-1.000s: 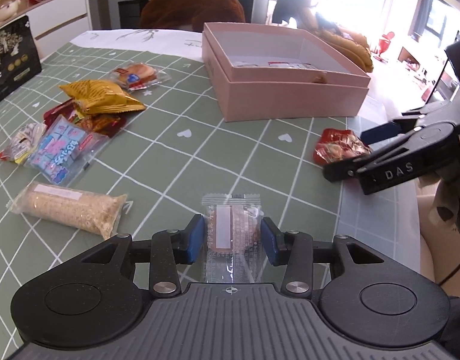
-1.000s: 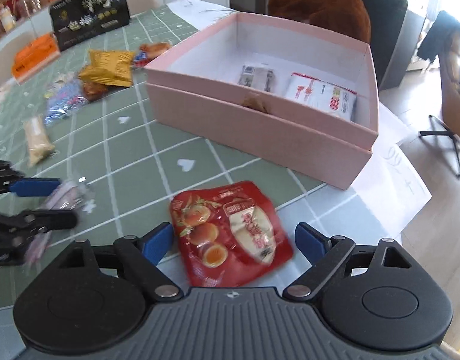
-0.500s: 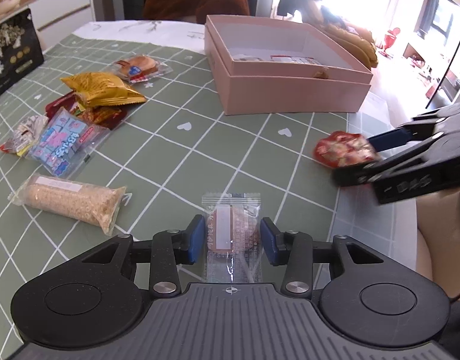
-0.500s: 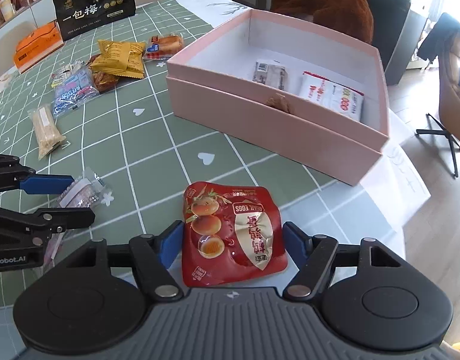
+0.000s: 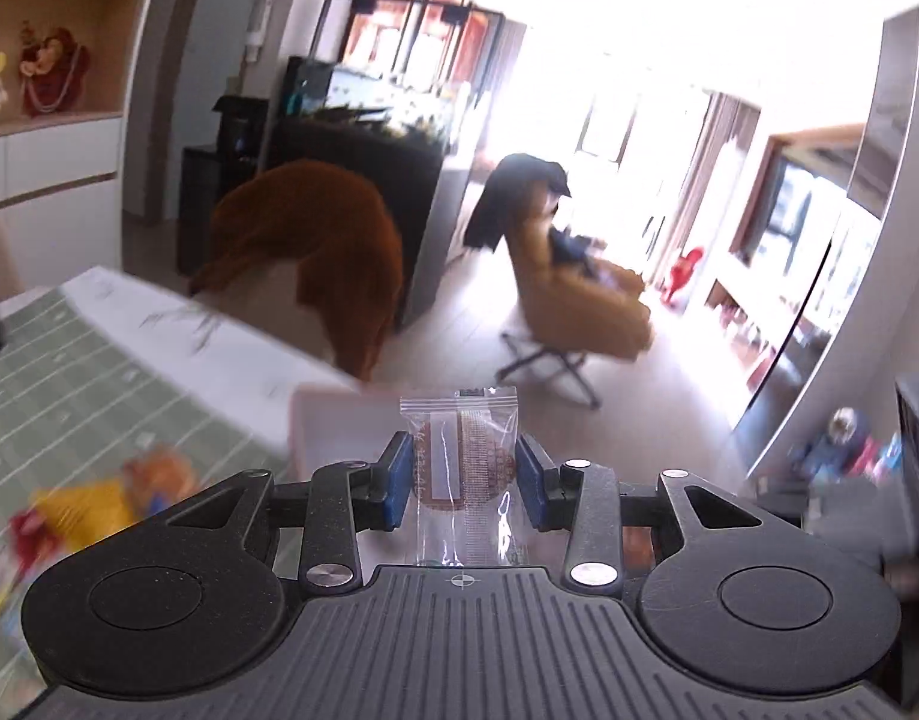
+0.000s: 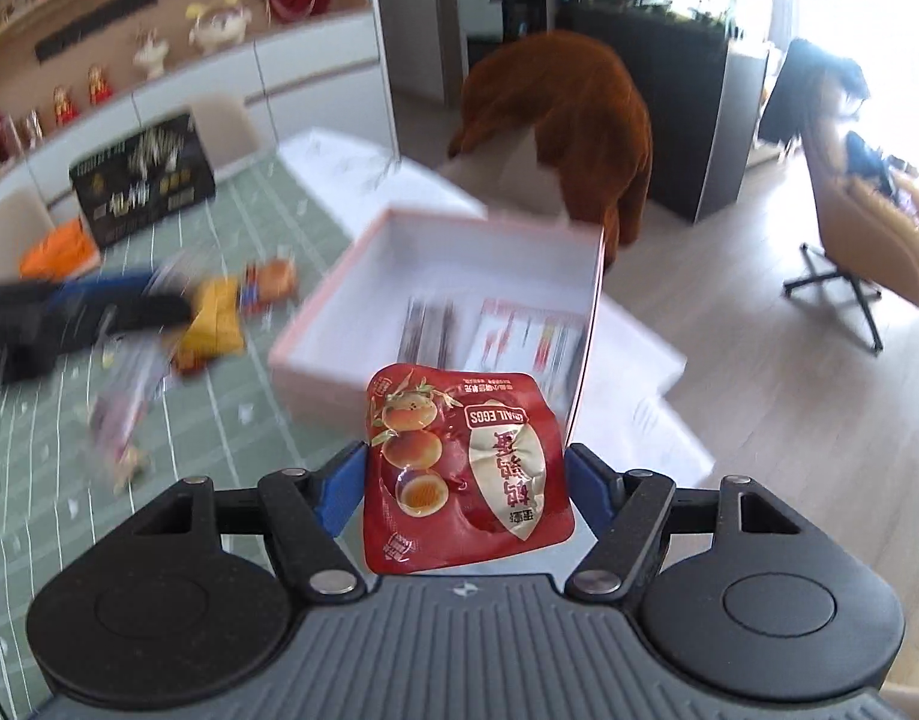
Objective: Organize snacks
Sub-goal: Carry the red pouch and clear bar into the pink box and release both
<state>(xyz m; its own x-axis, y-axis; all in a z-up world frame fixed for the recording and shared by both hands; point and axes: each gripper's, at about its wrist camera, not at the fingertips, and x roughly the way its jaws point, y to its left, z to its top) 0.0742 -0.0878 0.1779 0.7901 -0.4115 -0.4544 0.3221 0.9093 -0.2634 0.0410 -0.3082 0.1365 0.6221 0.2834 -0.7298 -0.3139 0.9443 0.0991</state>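
Observation:
My left gripper [image 5: 464, 477] is shut on a clear-wrapped brown biscuit packet [image 5: 462, 468] and holds it in the air, tilted up toward the room. A corner of the pink box [image 5: 333, 420] shows just behind it. My right gripper [image 6: 465, 483] is shut on a red quail-egg packet [image 6: 459, 468] and holds it above the table in front of the open pink box [image 6: 435, 276], which holds two packets [image 6: 519, 336]. The left gripper shows blurred at the left of the right wrist view [image 6: 69, 312].
Loose snacks lie on the green checked tablecloth [image 6: 231, 408]: a yellow bag [image 6: 216, 324], an orange-filled packet [image 6: 273, 282], blurred ones in the left wrist view [image 5: 81, 510]. A black box [image 6: 141, 180] stands at the back. Chairs stand beyond the table.
Both grippers closed on their packets and lifted them off the table. Both views tilted up and moved toward the pink box.

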